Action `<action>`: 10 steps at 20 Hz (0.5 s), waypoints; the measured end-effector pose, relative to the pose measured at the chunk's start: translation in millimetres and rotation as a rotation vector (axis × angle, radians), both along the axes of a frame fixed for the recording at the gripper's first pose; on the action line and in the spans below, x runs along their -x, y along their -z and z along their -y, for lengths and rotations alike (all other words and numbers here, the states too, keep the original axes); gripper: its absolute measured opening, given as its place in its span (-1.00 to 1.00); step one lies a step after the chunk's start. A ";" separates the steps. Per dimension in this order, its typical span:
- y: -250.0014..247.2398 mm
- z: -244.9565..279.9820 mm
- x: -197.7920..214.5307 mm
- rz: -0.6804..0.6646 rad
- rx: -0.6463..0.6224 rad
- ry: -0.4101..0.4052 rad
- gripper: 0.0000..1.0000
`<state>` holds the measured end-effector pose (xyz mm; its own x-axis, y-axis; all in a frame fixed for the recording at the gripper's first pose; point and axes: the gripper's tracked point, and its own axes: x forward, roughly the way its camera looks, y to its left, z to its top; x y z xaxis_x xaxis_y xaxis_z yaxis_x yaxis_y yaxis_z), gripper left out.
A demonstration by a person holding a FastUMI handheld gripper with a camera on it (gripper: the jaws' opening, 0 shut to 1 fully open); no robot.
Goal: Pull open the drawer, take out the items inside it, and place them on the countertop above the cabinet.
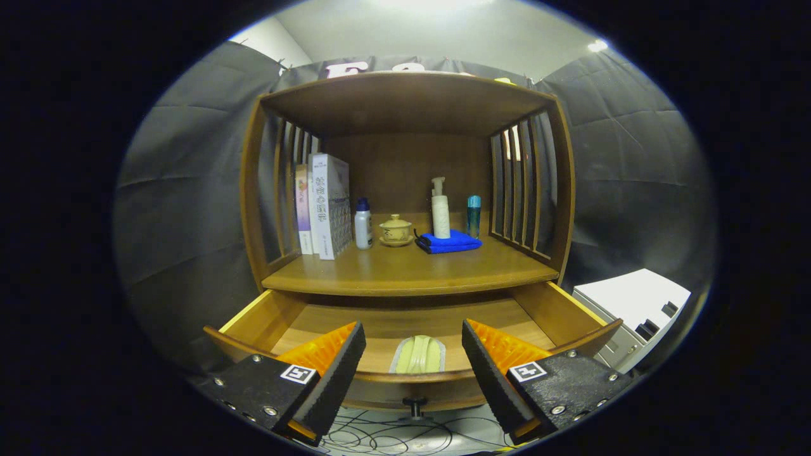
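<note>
Books (323, 206) stand upright at the left of the countertop (405, 272), leaning close to the slatted side of the wooden cabinet (405, 95). Right of them, in the centre of the frame, comes a small white bottle (363, 225) with a dark cap, then a lidded tea cup (396, 230) on its saucer. Further right a folded blue cloth (447, 242) lies on the countertop, with a white pump bottle (440, 209) behind it or on its back edge; I cannot tell which. A blue tube (474, 215) stands just beside the pump bottle.

Below the countertop, in the lower middle of the frame, the drawer (253, 316) is pulled open. Inside it, near the front wall, lies a pale yellow-green item (418, 354) in a clear wrapper. The gripper (413, 367) hovers in front of the drawer, its fingers wide apart and holding nothing; the item shows between them, just beyond the tips. The drawer's small knob (415, 405) is below, between the fingers. A white box-shaped unit (633, 304) stands at the lower right.
</note>
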<state>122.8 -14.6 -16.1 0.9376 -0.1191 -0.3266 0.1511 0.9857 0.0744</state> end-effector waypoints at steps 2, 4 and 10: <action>5.4 4.6 -15.3 -0.042 -0.006 0.012 0.90; 14.0 7.6 -27.0 -0.095 -0.012 0.014 0.90; 58.1 18.3 -51.1 -0.283 -0.014 0.024 0.91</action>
<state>173.9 -32.9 -74.3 0.8057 -0.1337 -0.5770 0.1913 0.9807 0.0399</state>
